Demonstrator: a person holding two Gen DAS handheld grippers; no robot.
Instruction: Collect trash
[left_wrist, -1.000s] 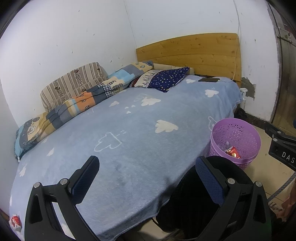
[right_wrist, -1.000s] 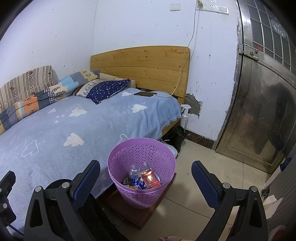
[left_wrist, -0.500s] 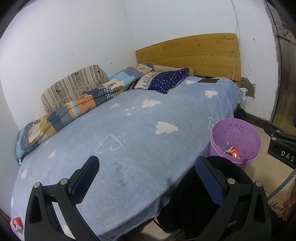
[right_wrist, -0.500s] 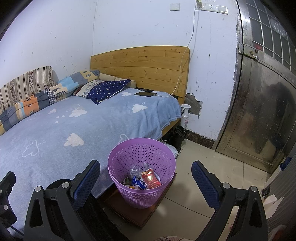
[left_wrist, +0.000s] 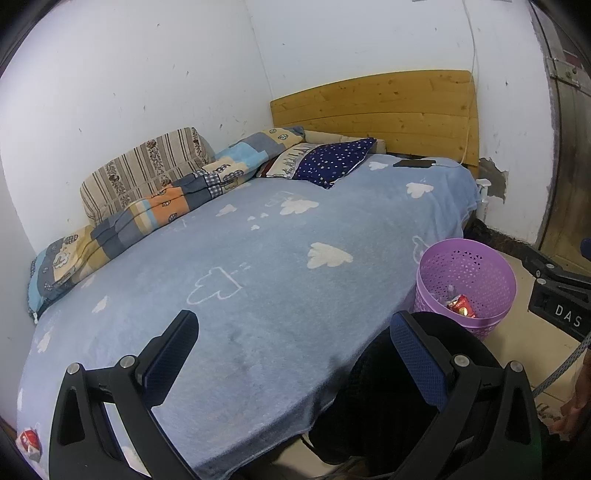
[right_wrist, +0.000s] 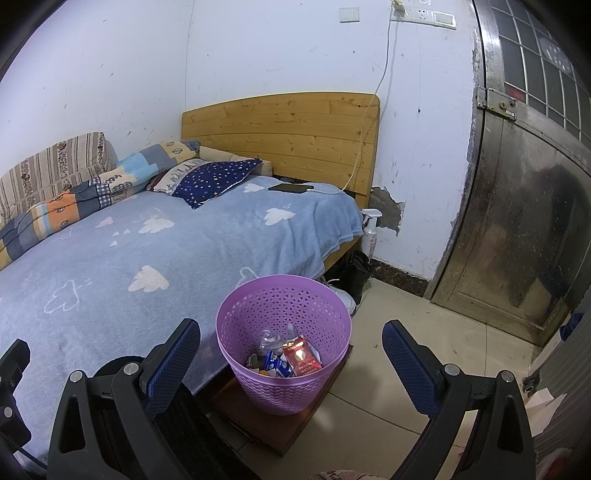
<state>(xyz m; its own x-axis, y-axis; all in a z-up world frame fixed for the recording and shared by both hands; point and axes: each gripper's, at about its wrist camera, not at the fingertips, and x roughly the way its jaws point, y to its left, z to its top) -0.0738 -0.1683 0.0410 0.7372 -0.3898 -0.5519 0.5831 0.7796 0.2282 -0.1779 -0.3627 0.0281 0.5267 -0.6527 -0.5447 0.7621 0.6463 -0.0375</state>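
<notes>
below, two wrist views of a bedroom. left gripper (left_wrist: 293, 341) is held over the near edge of the bed (left_wrist: 258, 266), its blue-padded fingers (left_wrist: 170, 358) wide apart with nothing between them. right gripper (right_wrist: 291, 354) hangs above the purple basket (right_wrist: 258, 384), its fingers likewise spread and empty. the basket stands on a dark wooden board (right_wrist: 273, 428) on the tiled floor, just beside the bed's side edge. inside it lie a red packet (right_wrist: 301, 356) with gold print too small to read, a blue-and-white carton (right_wrist: 275, 365) and a crumpled clear wrapper (right_wrist: 271, 338). a small red-and-white piece of trash (left_wrist: 27, 439) lies at the near left corner of the bed in the left wrist view, partly cut by the lens edge; its markings cannot be read. the blue cloud-print blanket (right_wrist: 184, 243) covers the mattress; a star-print pillow (right_wrist: 218, 177) and a patchwork quilt (left_wrist: 147, 210) lie along the wall side. a dark phone (right_wrist: 290, 188) rests near the wooden headboard (right_wrist: 280, 129), joined to a white cable (right_wrist: 369, 110) that rises to a wall socket. a white spray bottle (right_wrist: 369, 232) stands by the bed's head corner. the other device shows at the right edge of the left view, with white letters "das" (left_wrist: 567, 312) readable.
</notes>
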